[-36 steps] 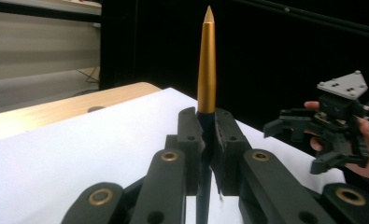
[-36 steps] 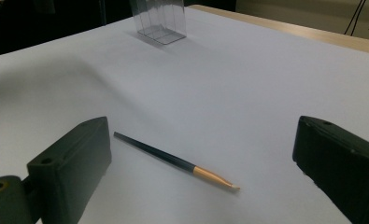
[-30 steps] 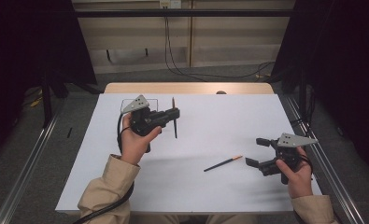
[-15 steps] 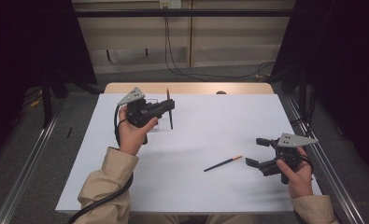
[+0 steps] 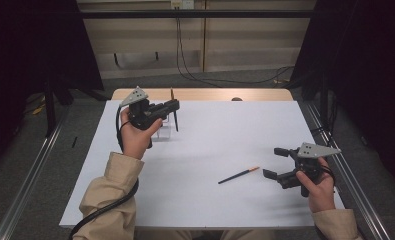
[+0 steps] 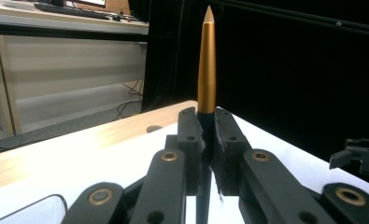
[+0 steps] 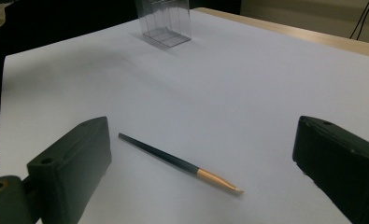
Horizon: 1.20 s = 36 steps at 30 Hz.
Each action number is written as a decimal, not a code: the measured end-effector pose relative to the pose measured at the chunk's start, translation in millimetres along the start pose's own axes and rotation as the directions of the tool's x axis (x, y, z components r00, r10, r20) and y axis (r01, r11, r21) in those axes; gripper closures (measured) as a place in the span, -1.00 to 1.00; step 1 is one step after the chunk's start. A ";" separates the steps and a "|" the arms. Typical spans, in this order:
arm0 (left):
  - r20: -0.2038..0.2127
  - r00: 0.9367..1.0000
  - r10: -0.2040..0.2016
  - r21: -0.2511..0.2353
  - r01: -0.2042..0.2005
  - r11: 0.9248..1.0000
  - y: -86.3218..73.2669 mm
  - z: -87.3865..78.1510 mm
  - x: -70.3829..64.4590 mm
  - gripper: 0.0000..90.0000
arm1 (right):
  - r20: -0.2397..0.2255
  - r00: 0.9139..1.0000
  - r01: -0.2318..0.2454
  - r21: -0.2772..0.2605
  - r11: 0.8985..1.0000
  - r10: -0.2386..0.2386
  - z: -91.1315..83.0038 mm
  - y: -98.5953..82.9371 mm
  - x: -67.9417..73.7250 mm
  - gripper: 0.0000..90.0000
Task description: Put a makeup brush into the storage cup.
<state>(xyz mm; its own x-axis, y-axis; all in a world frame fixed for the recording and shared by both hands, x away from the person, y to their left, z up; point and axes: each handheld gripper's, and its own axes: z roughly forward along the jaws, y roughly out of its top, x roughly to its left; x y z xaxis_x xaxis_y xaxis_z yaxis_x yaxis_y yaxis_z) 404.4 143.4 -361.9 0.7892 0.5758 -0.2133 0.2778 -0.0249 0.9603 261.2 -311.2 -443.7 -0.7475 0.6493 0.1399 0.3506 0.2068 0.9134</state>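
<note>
— Tool (image 5: 173, 104) on the left: what has been changed since the earlier frames?

— It has been carried farther from the person, toward the far left part of the tabletop (image 5: 225, 125), and is now held just above a small clear box (image 5: 163, 131). The held brush (image 5: 174, 114), tilted before, is now seen nearly upright, its gold end up. The right tool (image 5: 276, 162) and the loose brush (image 5: 239, 175) are seen where they were.

— How is the surface described, and the room?

— A white sheet is spread over a wooden tabletop, whose bare edge is shown at the far side. Dark curtains are hung on both sides, cables are trailed along the floor behind, and metal rails are run along each side.

— And the tools themselves?

— The left tool's jaws are closed narrowly on the dark shaft of the brush (image 6: 206, 70), whose gold tapered end is seen rising above them in the left gripper view. The right tool (image 7: 205, 154) is held wide, with nothing gripped; the loose brush (image 7: 180, 163) is lain flat on the sheet between its jaws, touched by neither.
</note>
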 end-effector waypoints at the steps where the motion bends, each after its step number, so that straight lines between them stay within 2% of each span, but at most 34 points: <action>1: -0.003 1.000 -0.003 -0.001 0.003 1.000 0.7 0.2 0.6 0.85 | 0.000 1.000 0.001 0.001 1.000 -0.001 0.2 0.0 0.0 -0.91; 17: -0.067 0.998 0.022 -0.010 -0.023 1.000 12.7 0.4 14.9 0.85 | -0.014 1.000 0.003 -0.002 1.000 -0.003 1.4 0.4 0.9 -0.91; 24: -0.102 0.994 0.037 -0.001 -0.037 0.999 12.3 0.5 23.0 0.85 | -0.019 1.000 0.004 -0.002 1.000 -0.004 2.1 0.6 1.3 -0.91; 36: -0.162 0.986 0.030 -0.004 -0.031 1.000 7.4 1.8 36.8 0.85 | -0.023 1.000 0.003 -0.005 1.000 -0.003 2.0 0.9 1.1 -0.91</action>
<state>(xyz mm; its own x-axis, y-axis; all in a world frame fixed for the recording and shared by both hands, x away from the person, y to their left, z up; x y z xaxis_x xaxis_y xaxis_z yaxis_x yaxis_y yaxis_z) 436.5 162.9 -363.0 0.6983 0.6993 -0.1526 0.2510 -0.0396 0.9672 261.9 -308.9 -443.5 -0.7614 0.6317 0.1460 0.3454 0.2047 0.9158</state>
